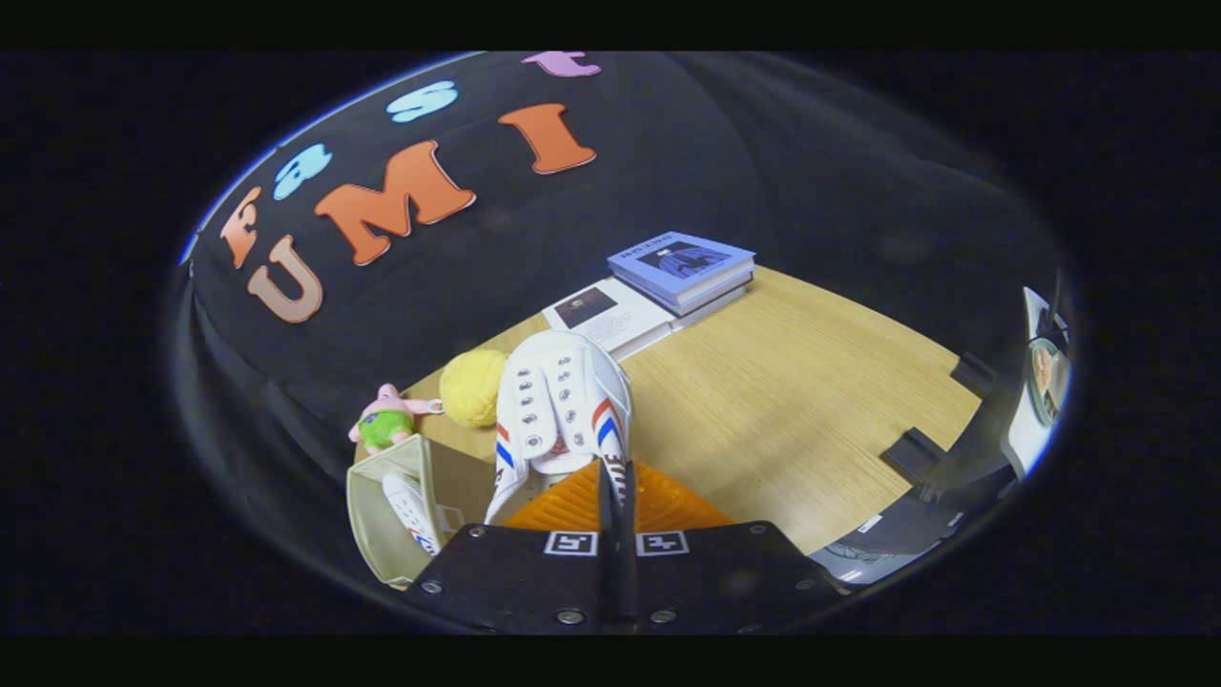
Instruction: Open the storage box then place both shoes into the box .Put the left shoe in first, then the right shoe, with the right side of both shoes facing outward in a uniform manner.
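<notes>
Your gripper (616, 477) clamped on the white shoe's (563, 401) heel, storage box (377, 520) at nine o'clock.

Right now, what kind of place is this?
Probably a practice booth, not a real room: a wooden table with a black cloth wall behind, plus books and toys. The gripper is shut on a white shoe above an open box.
</notes>
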A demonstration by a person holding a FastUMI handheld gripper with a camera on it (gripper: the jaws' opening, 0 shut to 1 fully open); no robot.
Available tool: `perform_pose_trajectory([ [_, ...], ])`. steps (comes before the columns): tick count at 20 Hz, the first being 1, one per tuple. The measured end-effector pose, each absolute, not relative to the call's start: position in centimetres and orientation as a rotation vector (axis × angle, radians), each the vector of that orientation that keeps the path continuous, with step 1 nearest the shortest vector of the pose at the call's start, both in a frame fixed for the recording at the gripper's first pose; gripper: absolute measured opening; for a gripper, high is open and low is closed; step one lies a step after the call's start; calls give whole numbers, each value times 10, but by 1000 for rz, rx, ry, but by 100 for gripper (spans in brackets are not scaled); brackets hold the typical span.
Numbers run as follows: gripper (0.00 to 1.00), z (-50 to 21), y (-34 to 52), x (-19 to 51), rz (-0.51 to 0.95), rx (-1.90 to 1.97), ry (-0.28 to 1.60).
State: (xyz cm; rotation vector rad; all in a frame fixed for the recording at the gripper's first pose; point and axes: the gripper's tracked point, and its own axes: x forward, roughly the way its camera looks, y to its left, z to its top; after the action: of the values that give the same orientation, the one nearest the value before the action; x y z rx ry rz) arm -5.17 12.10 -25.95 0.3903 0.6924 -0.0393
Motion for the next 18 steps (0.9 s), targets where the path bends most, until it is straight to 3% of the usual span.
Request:
perform_pose_trajectory([
  [7,0,-235,214,-75,77,407,680],
  [18,1,-268,310,-96,161,280,741],
])
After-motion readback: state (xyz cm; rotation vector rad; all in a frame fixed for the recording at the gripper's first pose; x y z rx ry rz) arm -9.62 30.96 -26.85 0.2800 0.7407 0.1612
